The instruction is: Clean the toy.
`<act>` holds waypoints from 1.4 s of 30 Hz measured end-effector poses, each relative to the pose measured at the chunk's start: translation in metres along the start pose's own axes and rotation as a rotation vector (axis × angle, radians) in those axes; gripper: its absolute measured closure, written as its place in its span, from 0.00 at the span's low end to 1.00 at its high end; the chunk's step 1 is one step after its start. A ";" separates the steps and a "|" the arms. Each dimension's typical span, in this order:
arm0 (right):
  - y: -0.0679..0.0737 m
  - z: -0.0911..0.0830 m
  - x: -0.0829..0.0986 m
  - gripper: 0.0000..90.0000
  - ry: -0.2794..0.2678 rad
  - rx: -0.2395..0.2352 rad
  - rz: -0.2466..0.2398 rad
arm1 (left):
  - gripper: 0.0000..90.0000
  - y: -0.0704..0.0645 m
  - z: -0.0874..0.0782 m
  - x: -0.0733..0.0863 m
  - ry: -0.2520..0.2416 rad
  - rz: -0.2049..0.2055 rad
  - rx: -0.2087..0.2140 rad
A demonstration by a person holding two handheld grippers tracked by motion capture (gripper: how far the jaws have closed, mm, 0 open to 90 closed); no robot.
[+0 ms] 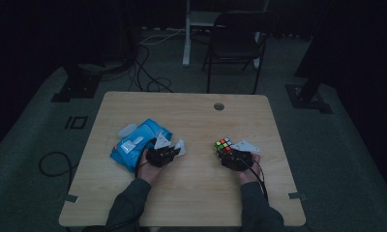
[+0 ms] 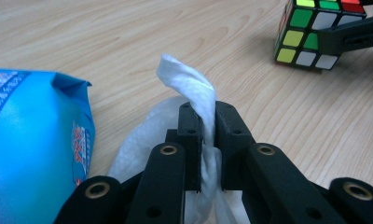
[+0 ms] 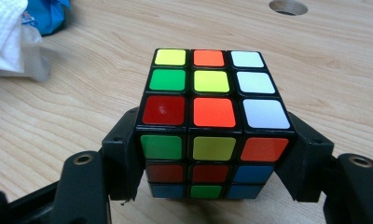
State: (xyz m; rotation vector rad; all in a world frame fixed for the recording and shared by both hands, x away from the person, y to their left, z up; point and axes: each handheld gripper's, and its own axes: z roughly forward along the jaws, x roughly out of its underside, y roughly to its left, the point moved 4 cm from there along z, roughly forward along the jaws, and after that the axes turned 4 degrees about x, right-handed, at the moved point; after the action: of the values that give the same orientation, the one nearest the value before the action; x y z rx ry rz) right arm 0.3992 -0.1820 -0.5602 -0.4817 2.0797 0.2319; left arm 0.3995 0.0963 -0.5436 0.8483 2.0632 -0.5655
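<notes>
1. The wooden table [image 1: 191, 193] bears everything; both forearms come in from its near edge, and a round cable hole [image 1: 219, 106] sits toward the far side.
2. The blue wipe packet [image 1: 136, 142] lies left of centre, just beside the left gripper [image 1: 163, 153]. It looks soft and crinkly, likely to slide or buckle if pulled at with nothing steadying it.
3. The puzzle cube [image 3: 211, 126] sits right of centre, held between the jaws of the right gripper [image 3: 212, 154], which press against two opposite side faces. Whether it rests on the table or is lifted slightly, I cannot tell. It is rigid and fairly light, with smooth plastic faces; I judge a flat squeeze across full faces, as here, is the safe hold, since a grip at a corner or on one layer could let it twist or slip.
4. The white wipe [image 2: 194, 98] is pinched in the left gripper's jaws, which are pressed together on a twisted fold of it; the rest trails below toward the packet. It is thin, limp and probably damp, so it will drape and may tear if tugged hard. Holding a bunched part seems wise, rather than a single edge.
</notes>
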 end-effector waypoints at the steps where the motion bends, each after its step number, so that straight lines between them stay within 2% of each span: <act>1: 0.000 0.000 0.000 0.38 0.000 0.000 0.000 | 0.92 0.000 0.000 0.000 0.000 0.000 0.000; 19: 0.000 0.002 0.002 0.38 0.005 0.008 -0.010 | 0.87 0.001 0.001 0.003 0.005 -0.011 0.002; 25: 0.001 0.002 0.003 0.37 0.011 0.010 -0.016 | 0.80 0.001 0.001 0.003 0.004 -0.015 0.010; 29: 0.001 0.000 0.001 0.32 -0.003 -0.004 -0.008 | 0.75 0.001 0.000 0.002 -0.003 -0.020 0.016; 30: 0.001 -0.001 0.000 0.27 -0.009 -0.009 -0.012 | 0.73 0.001 0.000 0.002 -0.005 -0.020 0.016; 32: 0.001 -0.001 0.000 0.24 -0.009 -0.014 -0.010 | 0.71 0.001 -0.001 0.001 -0.013 -0.025 0.021; 42: 0.002 -0.007 -0.004 0.21 -0.053 -0.017 -0.007 | 0.62 0.004 -0.007 -0.002 -0.048 -0.043 0.027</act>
State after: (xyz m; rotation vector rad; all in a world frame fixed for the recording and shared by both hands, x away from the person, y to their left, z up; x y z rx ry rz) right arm 0.3955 -0.1817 -0.5530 -0.4887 2.0257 0.2557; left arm 0.4002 0.1024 -0.5382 0.8005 2.0385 -0.6324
